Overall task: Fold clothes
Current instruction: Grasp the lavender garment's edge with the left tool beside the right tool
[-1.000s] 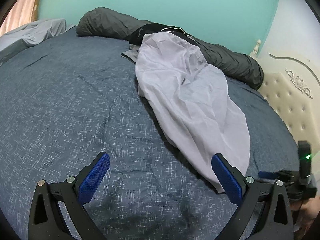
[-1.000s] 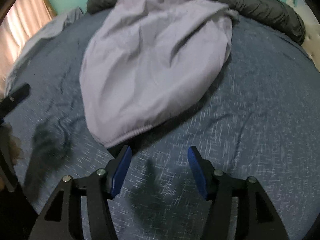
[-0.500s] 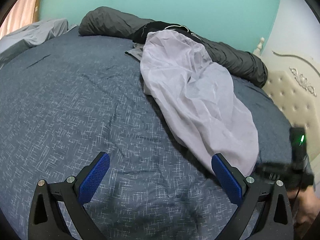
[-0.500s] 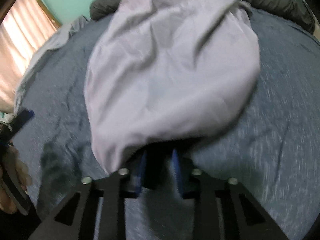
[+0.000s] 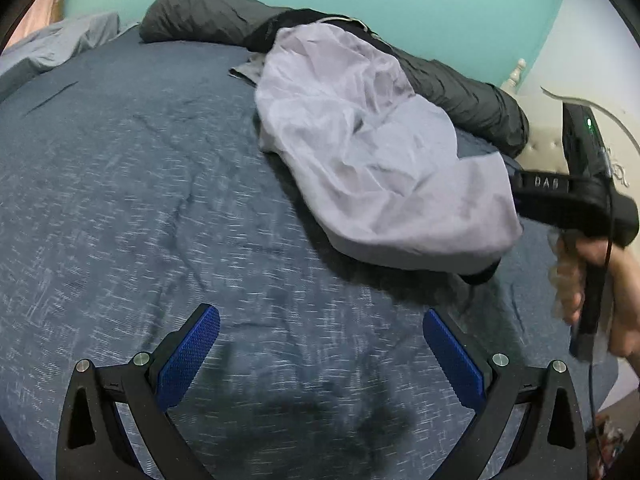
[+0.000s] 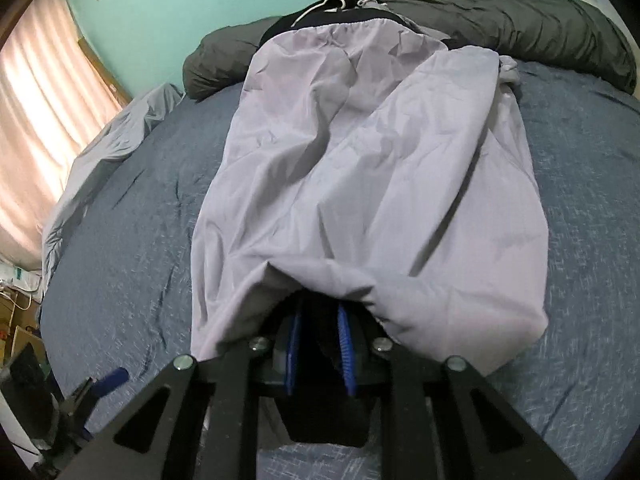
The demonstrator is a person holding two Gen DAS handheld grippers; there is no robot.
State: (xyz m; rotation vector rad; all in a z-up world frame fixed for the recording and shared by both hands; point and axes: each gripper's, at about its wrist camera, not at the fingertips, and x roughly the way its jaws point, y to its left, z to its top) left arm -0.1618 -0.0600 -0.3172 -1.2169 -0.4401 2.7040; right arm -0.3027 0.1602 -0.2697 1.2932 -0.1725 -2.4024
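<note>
Hem pinched, fold under way.
The right gripper point(image 6: 318, 344), open a second ago, now clamps the near hem of the lilac garment point(image 6: 372, 168) and lifts it off the blue bedspread point(image 5: 140, 200); the left gripper point(image 5: 320, 360) hangs open, empty.

the bed point(image 5: 132, 184) (dark blue flecked cover) carries a pale lilac garment point(image 5: 372, 152), a rolled dark grey duvet point(image 5: 208, 16) along its far edge, and a grey sheet point(image 6: 116, 136).
</note>
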